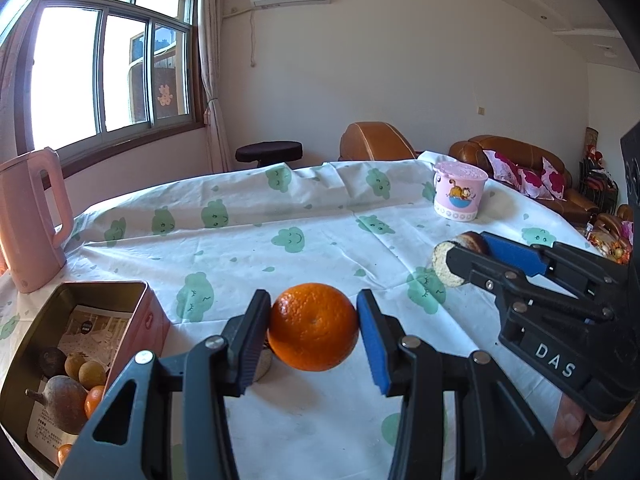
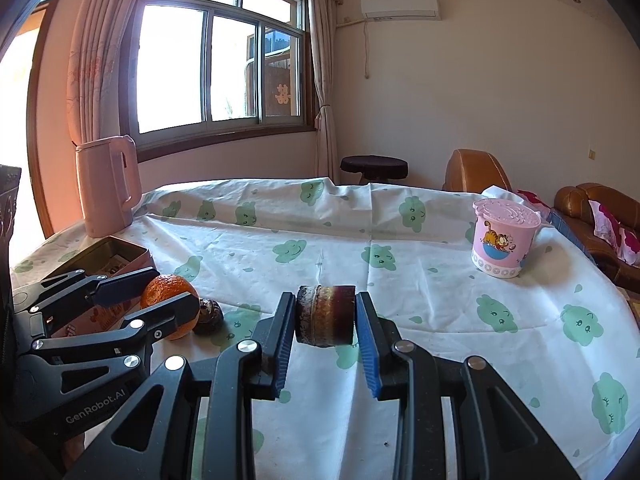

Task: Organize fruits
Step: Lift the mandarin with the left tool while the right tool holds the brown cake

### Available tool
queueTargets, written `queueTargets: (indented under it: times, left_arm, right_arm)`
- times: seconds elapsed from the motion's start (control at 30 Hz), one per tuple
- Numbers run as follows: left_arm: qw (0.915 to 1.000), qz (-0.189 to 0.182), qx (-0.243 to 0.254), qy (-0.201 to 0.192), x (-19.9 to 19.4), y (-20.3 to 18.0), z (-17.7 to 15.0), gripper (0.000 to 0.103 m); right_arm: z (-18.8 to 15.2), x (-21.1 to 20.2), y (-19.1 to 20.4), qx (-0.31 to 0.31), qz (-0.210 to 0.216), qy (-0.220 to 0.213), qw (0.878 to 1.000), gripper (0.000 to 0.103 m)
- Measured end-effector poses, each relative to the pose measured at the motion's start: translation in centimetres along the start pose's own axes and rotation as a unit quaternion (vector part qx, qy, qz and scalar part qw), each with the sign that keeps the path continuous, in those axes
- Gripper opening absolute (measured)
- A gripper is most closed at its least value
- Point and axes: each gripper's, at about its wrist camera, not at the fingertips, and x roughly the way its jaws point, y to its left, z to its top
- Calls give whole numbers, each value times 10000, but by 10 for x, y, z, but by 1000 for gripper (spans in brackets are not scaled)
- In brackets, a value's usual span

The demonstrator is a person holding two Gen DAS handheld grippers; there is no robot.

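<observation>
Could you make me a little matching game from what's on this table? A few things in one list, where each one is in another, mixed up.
Things:
1. orange
2. brown cut piece
3. pink kettle
4. cartoon cup

Places:
A. far right of the table
B. between the right gripper pads
C. far left, by the window
D. between the left gripper pads

Pairs: 1-D, 2-B, 3-C, 4-A

Orange (image 1: 313, 327): dimpled, glossy peel. Tin box (image 1: 36, 340), lower left of the left wrist view: dark bare metal inside, printed paper lining. Tablecloth (image 1: 280, 208): thin creased cloth, matt. Kettle (image 1: 30, 220): smooth pink plastic. Left gripper (image 1: 313, 336): matt black plastic, ribbed blue pads, shiny metal rivets. Sofa (image 1: 516, 152): glossy brown leather.
</observation>
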Motion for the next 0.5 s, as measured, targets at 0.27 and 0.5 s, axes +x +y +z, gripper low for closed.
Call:
queueTargets:
  times: [0.27, 0.5]
  left_arm:
    - [9998, 44, -28, -181, -8, 2, -1, 46]
    - [9995, 70, -47, -315, -12, 2, -1, 46]
  right_arm:
    - [0, -5, 1, -12, 0, -138, 9999, 32]
    - [0, -9, 1, -27, -3, -231, 9997, 32]
